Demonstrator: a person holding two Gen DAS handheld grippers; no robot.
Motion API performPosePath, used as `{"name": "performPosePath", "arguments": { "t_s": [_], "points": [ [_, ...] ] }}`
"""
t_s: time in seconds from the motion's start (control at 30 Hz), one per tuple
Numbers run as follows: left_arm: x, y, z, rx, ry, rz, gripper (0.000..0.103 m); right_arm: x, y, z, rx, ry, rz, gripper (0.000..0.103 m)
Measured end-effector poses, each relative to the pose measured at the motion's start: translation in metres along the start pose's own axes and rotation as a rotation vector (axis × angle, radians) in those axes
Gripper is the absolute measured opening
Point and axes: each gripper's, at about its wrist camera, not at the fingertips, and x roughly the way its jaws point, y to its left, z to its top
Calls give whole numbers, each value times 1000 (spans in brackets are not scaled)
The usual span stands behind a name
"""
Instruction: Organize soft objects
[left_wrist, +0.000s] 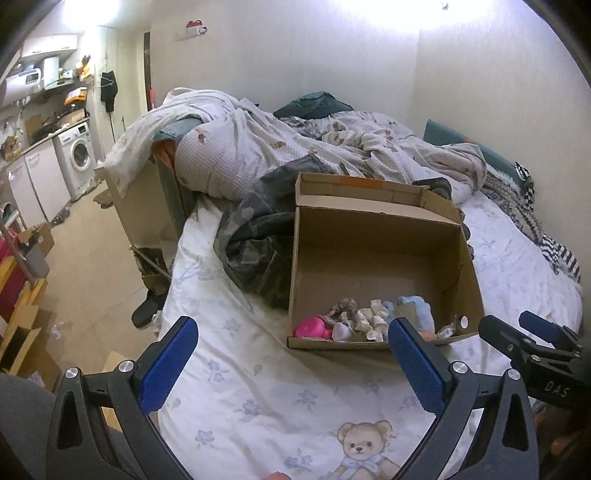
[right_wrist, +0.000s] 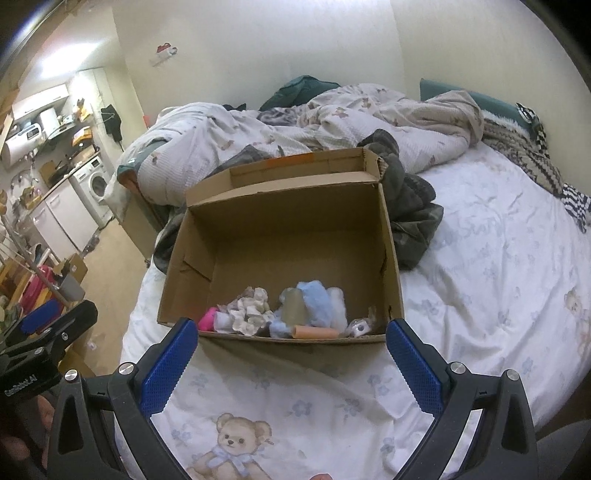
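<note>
Ahead of both claws, the box (right_wrist: 280, 236) sits on the bed (right_wrist: 480, 280) toward its left edge, long axis across the right view, open top up, rear flap raised. Soft toys (right_wrist: 280, 310) (pink, cream, blue) crowd its near wall, an orange roll (right_wrist: 316, 332) lying along it. Left claw (left_wrist: 295, 365) and right claw (right_wrist: 293, 365) are released, empty, short of that wall.
</note>
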Motion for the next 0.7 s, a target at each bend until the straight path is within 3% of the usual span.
{"name": "performPosePath", "arguments": {
  "t_s": [0.7],
  "points": [
    [1,-2,-1,7,4,-4,103,-1,0,0,-4,-1,-5,103]
  ]
}}
